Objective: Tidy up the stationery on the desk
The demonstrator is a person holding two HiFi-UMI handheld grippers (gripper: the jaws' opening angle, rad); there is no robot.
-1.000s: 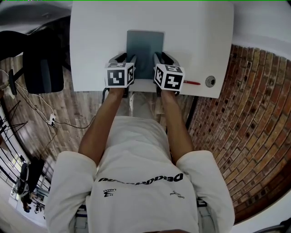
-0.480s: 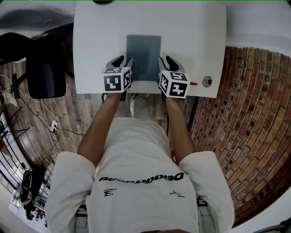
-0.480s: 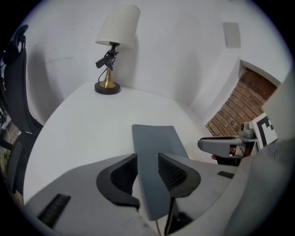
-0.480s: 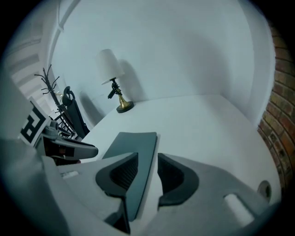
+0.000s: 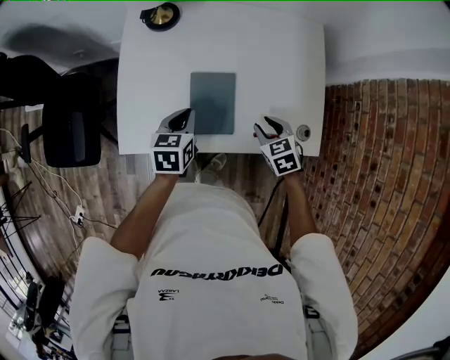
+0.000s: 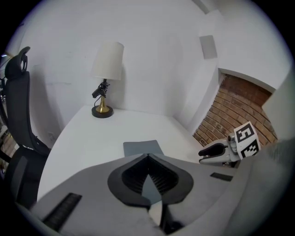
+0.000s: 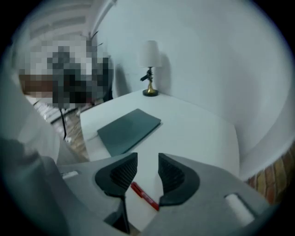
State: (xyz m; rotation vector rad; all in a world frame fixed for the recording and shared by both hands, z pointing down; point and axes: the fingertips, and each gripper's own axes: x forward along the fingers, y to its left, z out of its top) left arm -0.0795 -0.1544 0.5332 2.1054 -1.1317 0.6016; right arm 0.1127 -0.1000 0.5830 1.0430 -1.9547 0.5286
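A dark grey notebook lies flat in the middle of the white desk. My left gripper hovers at the desk's near edge, just left of the notebook's near corner, with its jaws shut and empty; past them I see the notebook. My right gripper is at the near edge to the right, open. A red pen lies on the desk below and between its jaws, untouched. The notebook lies ahead to the left. In the head view the pen is hidden under the gripper.
A small lamp with a brass base stands at the desk's far left corner. A small round object sits near the right near corner. A black office chair stands left of the desk. Brick surface is on the right.
Both grippers have drawn back from beside the notebook to the desk's near edge. The right one has shifted right, over the red pen. The lamp has come into the head view.
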